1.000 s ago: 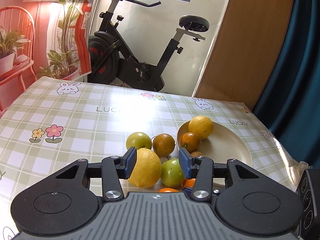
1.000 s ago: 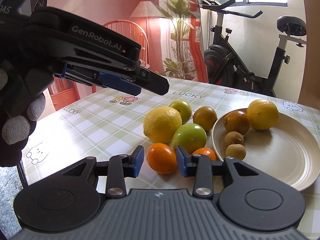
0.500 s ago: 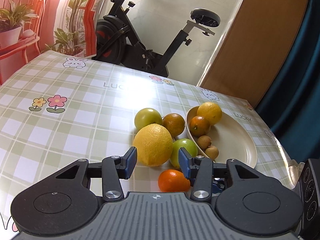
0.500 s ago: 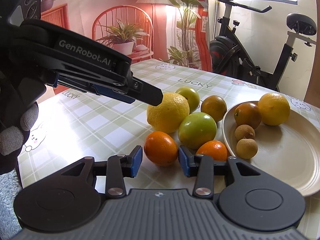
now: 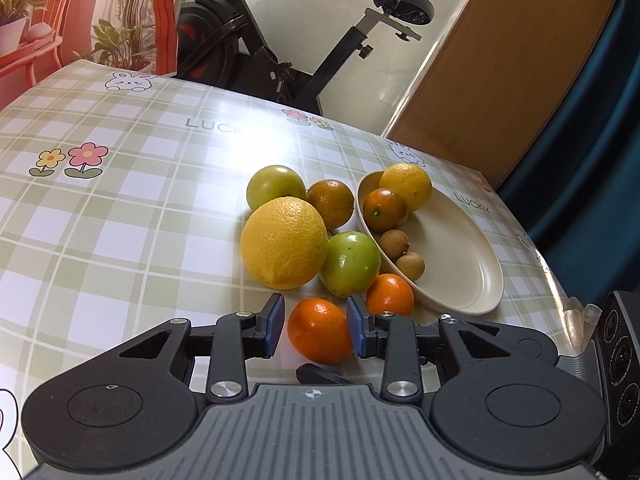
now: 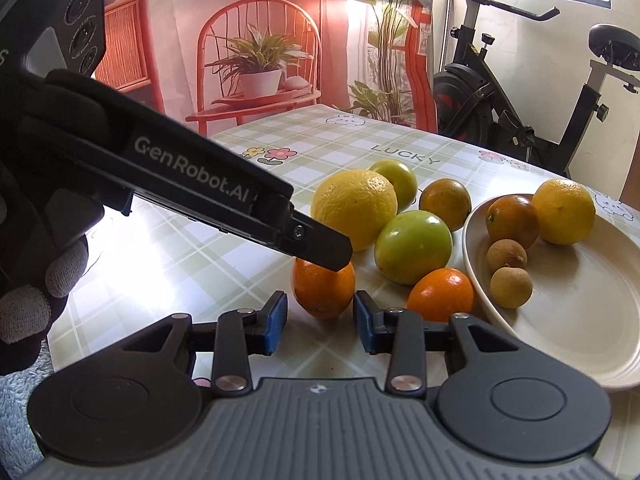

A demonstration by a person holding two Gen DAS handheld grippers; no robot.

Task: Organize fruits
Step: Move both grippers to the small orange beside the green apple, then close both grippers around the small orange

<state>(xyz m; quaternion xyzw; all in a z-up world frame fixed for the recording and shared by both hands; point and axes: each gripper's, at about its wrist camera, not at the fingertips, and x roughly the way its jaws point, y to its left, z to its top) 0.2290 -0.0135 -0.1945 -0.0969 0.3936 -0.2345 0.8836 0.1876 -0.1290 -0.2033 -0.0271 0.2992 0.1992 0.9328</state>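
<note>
Checked tablecloth [image 5: 120, 240]: orange [image 5: 320, 330] between left gripper [image 5: 316, 330] pads (closing).

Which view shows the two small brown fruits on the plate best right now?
The right wrist view: both small brown fruits sit fully visible inside the plate, unobstructed and large. In the left wrist view they show smaller, against the plate's near wall, with the lower one partly cut by the rim.
</note>
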